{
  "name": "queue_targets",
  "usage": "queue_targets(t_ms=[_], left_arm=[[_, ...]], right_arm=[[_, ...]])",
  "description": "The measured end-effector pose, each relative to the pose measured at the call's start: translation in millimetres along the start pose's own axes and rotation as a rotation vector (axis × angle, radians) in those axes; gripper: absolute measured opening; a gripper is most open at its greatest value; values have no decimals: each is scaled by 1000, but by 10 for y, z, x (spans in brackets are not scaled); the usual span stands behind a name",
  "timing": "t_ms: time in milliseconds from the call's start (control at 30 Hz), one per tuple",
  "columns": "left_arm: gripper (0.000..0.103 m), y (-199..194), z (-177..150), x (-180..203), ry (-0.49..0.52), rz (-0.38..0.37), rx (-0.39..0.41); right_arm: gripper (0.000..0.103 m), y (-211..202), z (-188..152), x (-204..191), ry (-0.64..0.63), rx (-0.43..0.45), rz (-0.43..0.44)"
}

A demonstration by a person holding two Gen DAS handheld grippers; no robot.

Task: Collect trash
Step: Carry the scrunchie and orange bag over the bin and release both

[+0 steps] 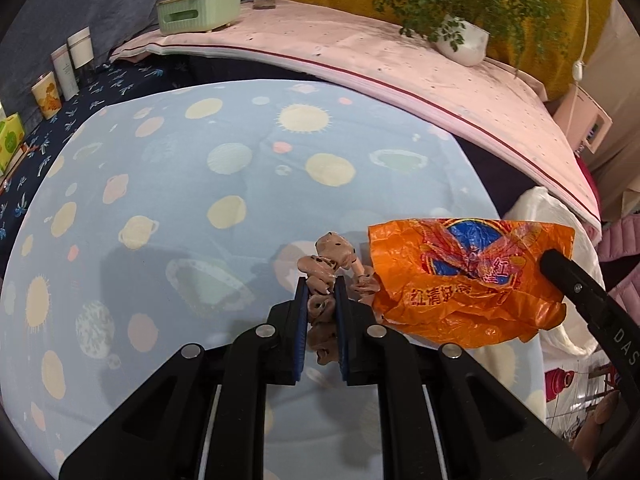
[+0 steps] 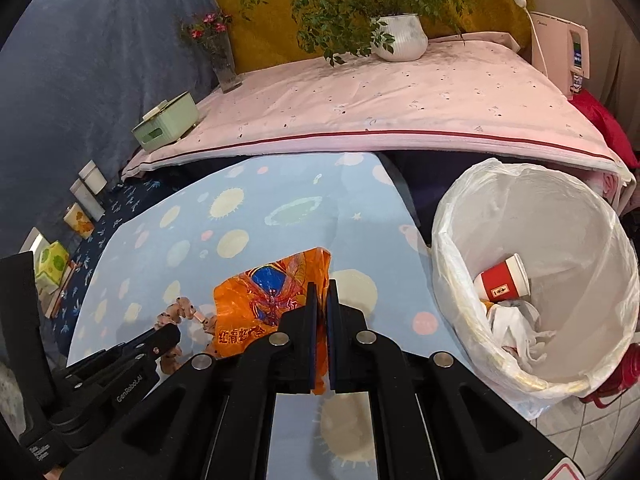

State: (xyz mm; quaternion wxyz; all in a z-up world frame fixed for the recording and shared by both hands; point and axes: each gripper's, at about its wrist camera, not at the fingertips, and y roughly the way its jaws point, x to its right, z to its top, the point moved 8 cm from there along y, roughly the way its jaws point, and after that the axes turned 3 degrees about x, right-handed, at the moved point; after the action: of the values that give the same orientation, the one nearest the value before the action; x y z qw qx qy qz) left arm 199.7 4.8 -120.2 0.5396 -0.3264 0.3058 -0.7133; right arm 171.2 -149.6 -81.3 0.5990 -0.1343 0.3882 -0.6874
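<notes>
My left gripper (image 1: 321, 285) is shut on a crumpled tan spotted wrapper (image 1: 330, 258) and holds it over the blue planet-print cloth (image 1: 168, 208). It also shows in the right wrist view (image 2: 176, 314), beside the left gripper (image 2: 170, 334). My right gripper (image 2: 322, 290) is shut on an orange plastic bag with a blue emblem (image 2: 264, 300). In the left wrist view the bag (image 1: 468, 280) hangs just right of the wrapper, with a right finger (image 1: 568, 276) at its edge. A bin lined with a white bag (image 2: 460, 280) stands to the right, holding a red paper cup (image 2: 502, 280) and white crumpled trash.
A pink-covered bench (image 2: 400, 108) runs behind, with a white plant pot (image 2: 400, 36), a glass vase of flowers (image 2: 220, 60) and a green tissue box (image 2: 166, 124). Cups and cartons (image 1: 60, 72) line the dark blue cloth at the left.
</notes>
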Motion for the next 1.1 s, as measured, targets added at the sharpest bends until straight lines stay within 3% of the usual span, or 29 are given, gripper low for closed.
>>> queue_targets(t_ms=[533,1100], left_arm=[[12,-373,-42,578,73,-73,25],[12,-364,41,1645,223,-196,23]], right_arm=[[4,-663,109,391,29,110,-43],[4,-1055,284,1325,162,206,-153]])
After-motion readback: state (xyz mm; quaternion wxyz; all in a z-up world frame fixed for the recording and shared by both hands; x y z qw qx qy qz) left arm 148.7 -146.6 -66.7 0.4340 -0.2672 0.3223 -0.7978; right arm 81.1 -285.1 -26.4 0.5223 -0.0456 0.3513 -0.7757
